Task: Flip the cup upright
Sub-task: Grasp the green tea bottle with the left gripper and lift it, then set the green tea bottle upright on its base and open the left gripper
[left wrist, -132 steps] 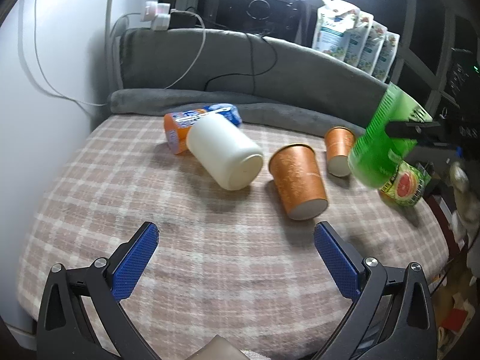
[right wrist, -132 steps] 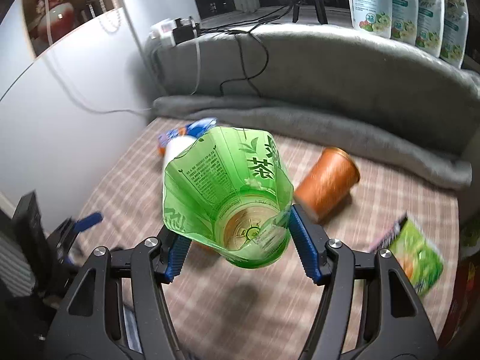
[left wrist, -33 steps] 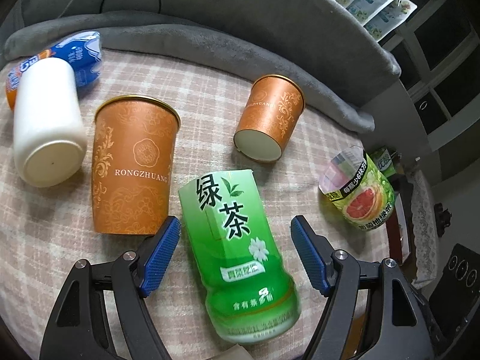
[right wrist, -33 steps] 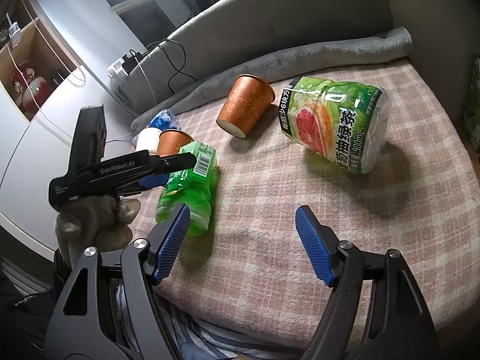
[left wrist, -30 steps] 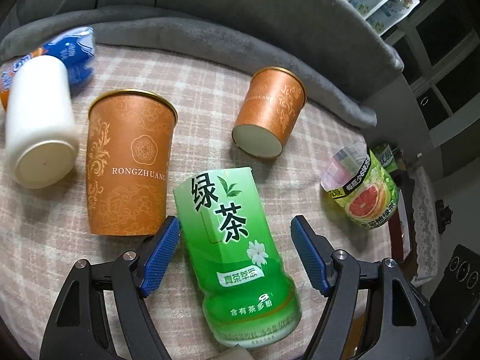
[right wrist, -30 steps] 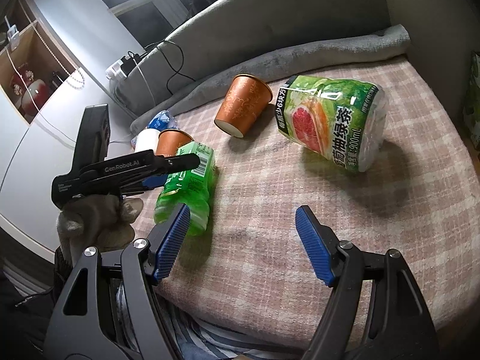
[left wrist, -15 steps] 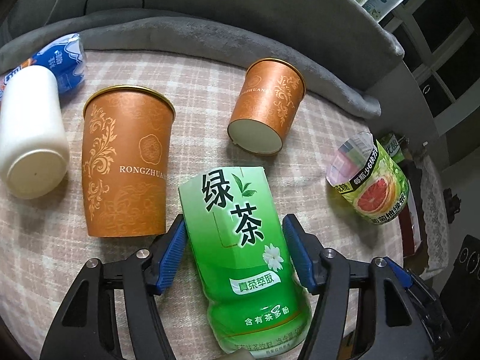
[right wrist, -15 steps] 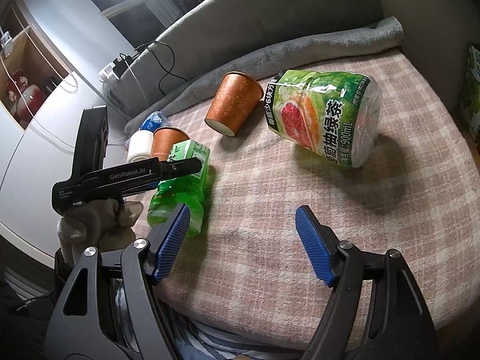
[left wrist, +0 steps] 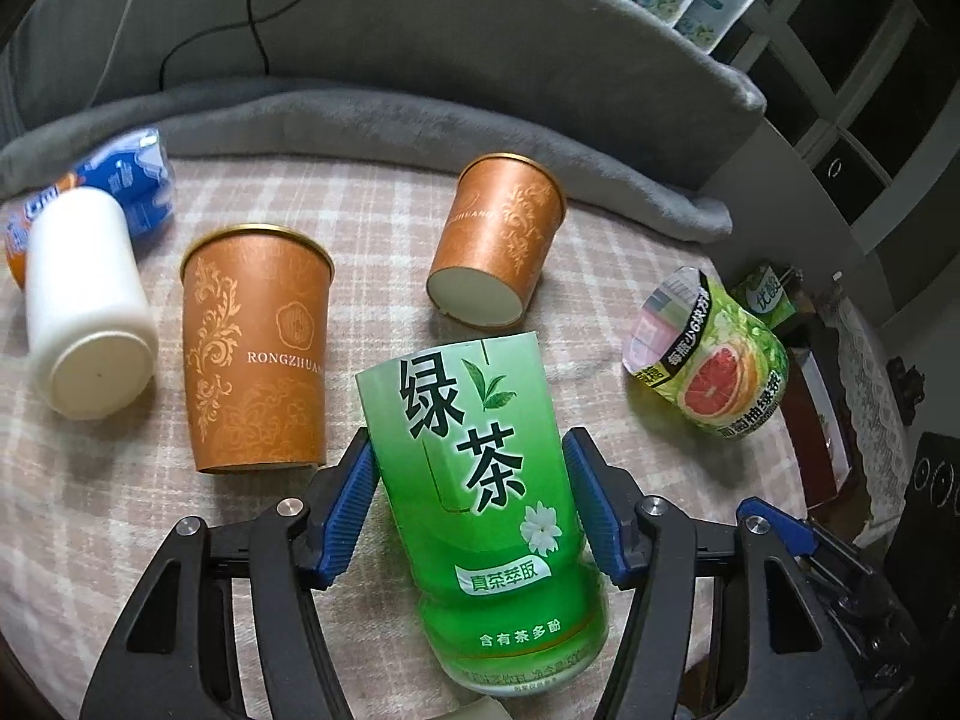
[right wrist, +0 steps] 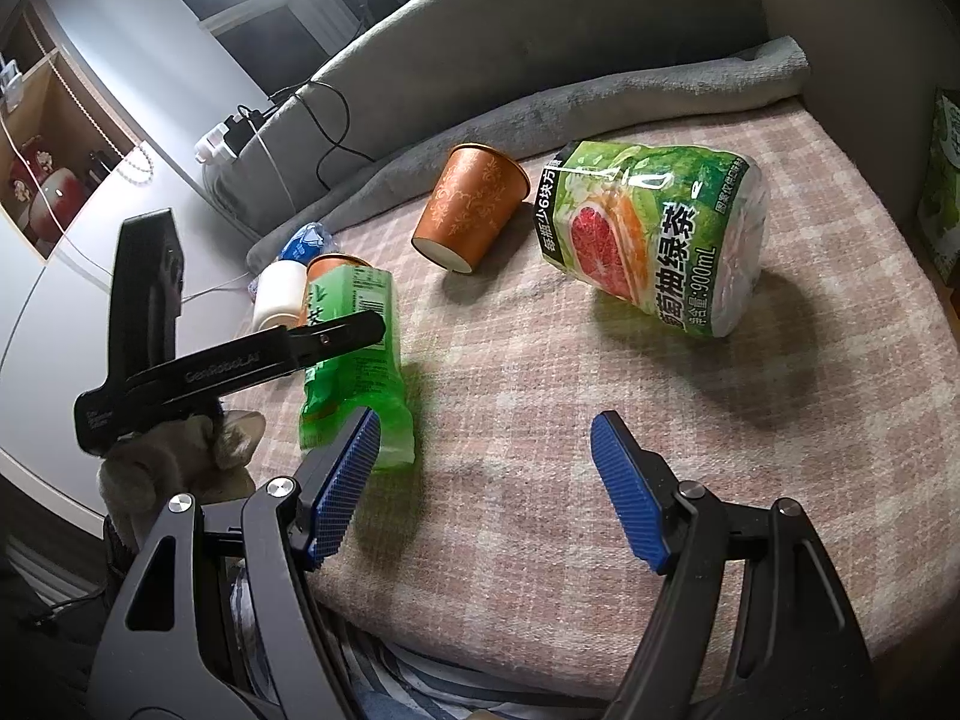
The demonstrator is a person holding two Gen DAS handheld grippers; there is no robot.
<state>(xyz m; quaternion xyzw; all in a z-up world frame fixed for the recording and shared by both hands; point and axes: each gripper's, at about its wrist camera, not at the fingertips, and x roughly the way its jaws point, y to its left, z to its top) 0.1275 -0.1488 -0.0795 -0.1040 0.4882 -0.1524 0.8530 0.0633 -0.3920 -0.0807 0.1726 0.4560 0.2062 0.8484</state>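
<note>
— Green is what fills my left view: the tea cup lies on its side on the plaid cover, cut rim pointing away from me, base toward me. My left gripper is clamped on it, one blue pad on each flank of the label.

— And your right one?

— My right gripper has its pads wide apart with only cover between them. It sits just beside the tea cup's base, to the right of it and nearer the bed's edge, touching nothing that I can see.

— What lies around the tea cup?

— Taking it as the landmark: the big orange cup lies just to its left, also on its side, gold rim facing away. Left of that again is a white cup, lying down with its flat bottom toward me, and behind the white one a blue and orange wrapper. Beyond the tea cup, a little to the right, the small orange cup lies tipped with its white bottom facing me. Well to the tea cup's right is the grapefruit cup, on its side too.

— Anything behind all that?

— A grey blanket runs along the far side of the cover, past both orange cups. In the right view my gloved left hand shows under the gripper handle, close to the tea cup's base.
</note>
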